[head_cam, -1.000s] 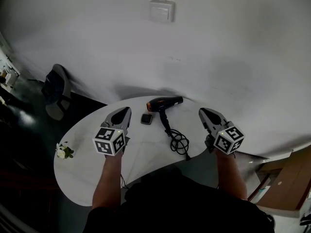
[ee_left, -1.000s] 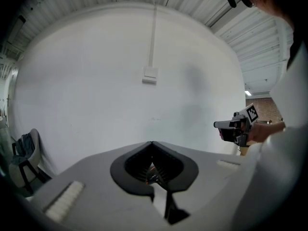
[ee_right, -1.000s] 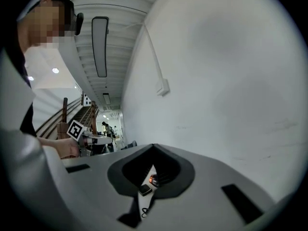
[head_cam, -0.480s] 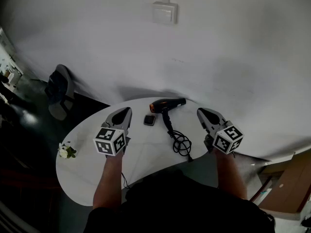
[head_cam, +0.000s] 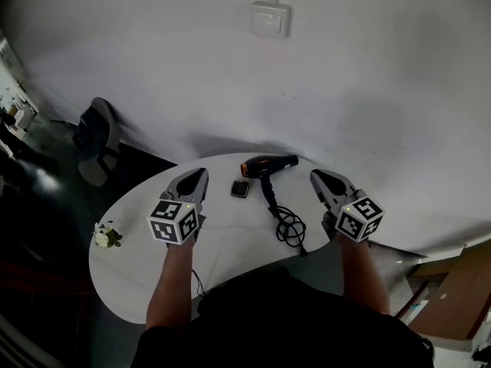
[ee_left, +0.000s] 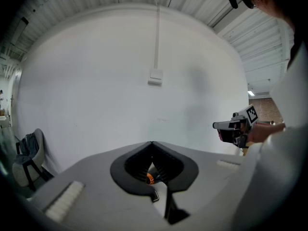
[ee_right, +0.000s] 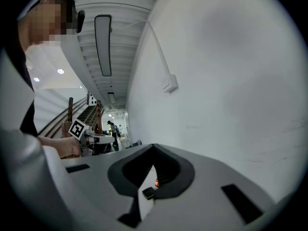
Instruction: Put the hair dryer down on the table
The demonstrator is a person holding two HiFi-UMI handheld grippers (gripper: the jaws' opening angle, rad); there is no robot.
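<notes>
A black hair dryer [head_cam: 268, 165] with an orange ring lies on its side at the far edge of the white table [head_cam: 222, 240]. Its black cord [head_cam: 289, 226] trails toward me in a loose coil. My left gripper [head_cam: 200, 173] hovers to its left, shut and holding nothing. My right gripper [head_cam: 314, 175] hovers to its right, also shut and empty. In the left gripper view the jaw tips meet [ee_left: 152, 142] and the dryer's orange ring [ee_left: 150, 179] shows under them. In the right gripper view the tips meet too [ee_right: 154, 146].
A small dark square object [head_cam: 240, 188] lies just left of the dryer's handle. A white flower [head_cam: 103, 237] sits near the table's left edge. A chair [head_cam: 96, 140] stands on the floor at the left. A white box [head_cam: 271, 18] hangs on the wall behind.
The head view has shifted slightly. Both grippers stay shut and hover in about the same places, and the hair dryer has not moved on the table.
</notes>
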